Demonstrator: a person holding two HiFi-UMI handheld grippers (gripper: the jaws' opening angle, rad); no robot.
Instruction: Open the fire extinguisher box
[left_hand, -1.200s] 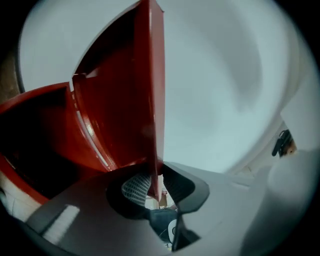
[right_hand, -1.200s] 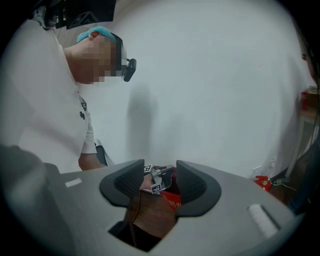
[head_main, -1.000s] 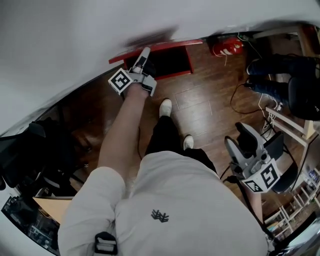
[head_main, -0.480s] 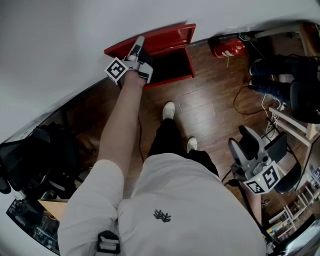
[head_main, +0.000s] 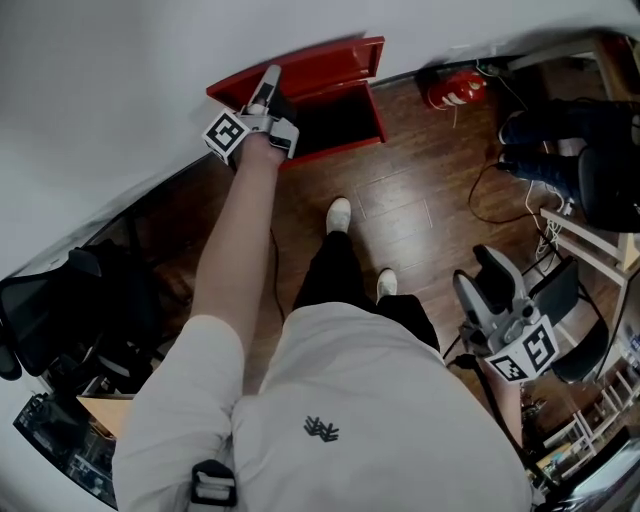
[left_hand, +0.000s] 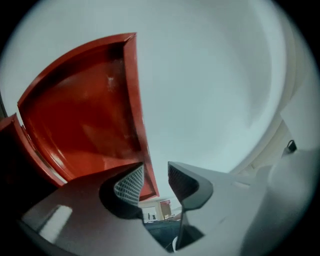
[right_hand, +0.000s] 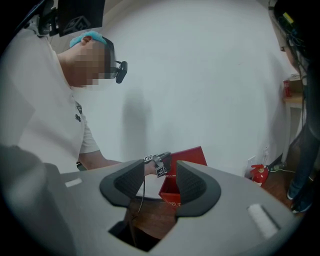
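The red fire extinguisher box (head_main: 375, 120) stands on the wood floor against the white wall, its dark inside exposed. Its lid (head_main: 320, 65) is raised and leans toward the wall. My left gripper (head_main: 268, 82) reaches the lid's left end. In the left gripper view the lid (left_hand: 85, 115) fills the left, and its thin edge runs down between the jaws of the left gripper (left_hand: 155, 172), close to the left pad (left_hand: 131, 184). The jaws are opening and a gap shows beside the right pad. My right gripper (head_main: 490, 290) hangs low at the right, open and empty.
A red fire extinguisher (head_main: 452, 92) lies on the floor right of the box, also seen as the extinguisher (right_hand: 257, 172) in the right gripper view. A black cable (head_main: 480, 205), dark clothing (head_main: 560, 150) and a pale shelf frame (head_main: 585, 240) crowd the right. Black bags (head_main: 60, 310) sit left.
The lid has swung up from low over the box to lean near the wall. My left gripper rose and moved toward the wall with it. The right gripper barely moved.
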